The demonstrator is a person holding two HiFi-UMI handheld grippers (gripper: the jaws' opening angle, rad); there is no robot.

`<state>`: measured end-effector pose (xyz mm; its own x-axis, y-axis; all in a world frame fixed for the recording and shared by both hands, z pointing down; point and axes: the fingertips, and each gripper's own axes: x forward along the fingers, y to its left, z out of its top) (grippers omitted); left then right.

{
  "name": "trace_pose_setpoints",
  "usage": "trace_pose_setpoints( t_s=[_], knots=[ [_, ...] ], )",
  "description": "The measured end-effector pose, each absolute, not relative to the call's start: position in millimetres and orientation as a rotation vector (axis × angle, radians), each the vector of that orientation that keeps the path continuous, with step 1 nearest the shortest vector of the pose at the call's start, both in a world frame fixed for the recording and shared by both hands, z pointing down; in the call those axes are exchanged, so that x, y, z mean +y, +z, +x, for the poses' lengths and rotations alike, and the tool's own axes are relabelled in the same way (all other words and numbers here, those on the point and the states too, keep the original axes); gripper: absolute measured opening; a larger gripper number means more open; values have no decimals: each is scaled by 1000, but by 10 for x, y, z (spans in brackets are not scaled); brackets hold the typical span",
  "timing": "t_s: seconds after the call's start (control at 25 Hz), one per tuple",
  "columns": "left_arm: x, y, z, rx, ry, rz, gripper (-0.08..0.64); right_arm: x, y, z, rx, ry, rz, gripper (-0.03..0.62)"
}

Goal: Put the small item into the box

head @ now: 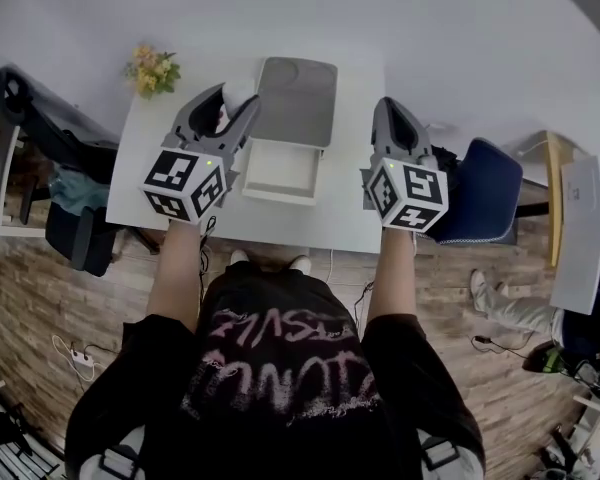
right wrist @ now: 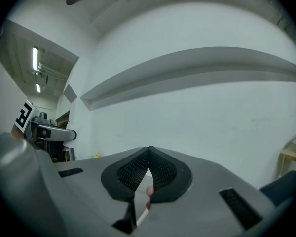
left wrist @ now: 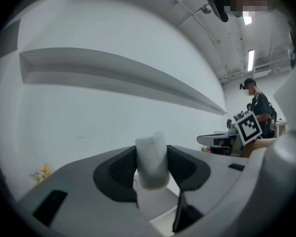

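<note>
Left hand-held gripper (head: 234,106) holds small item (left wrist: 152,165) beside open box (head: 280,174).

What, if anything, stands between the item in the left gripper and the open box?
Nothing visible does. The left gripper holds the item just beside the box, which lies open with its lid tipped back. The right gripper, shut and empty, is at the box's other side, off the path.

1. Black T-shirt (head: 280,368): pink stylised lettering across it, seen upside down, not legible.
2. White cubes on the left gripper (head: 235,98) and the right gripper (head: 388,106): black square marker patterns, no letters or numbers.
</note>
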<state>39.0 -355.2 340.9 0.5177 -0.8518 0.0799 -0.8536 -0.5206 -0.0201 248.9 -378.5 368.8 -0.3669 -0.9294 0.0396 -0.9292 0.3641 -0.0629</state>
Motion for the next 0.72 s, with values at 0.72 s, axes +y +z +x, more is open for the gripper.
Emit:
trace_pose_setpoints(
  t_s=[0.72],
  knots=[
    [-3521, 4474, 632, -1297, 439, 2593, 186, -3775, 3891, 2460, 2633, -161, -1760, 10]
  ],
)
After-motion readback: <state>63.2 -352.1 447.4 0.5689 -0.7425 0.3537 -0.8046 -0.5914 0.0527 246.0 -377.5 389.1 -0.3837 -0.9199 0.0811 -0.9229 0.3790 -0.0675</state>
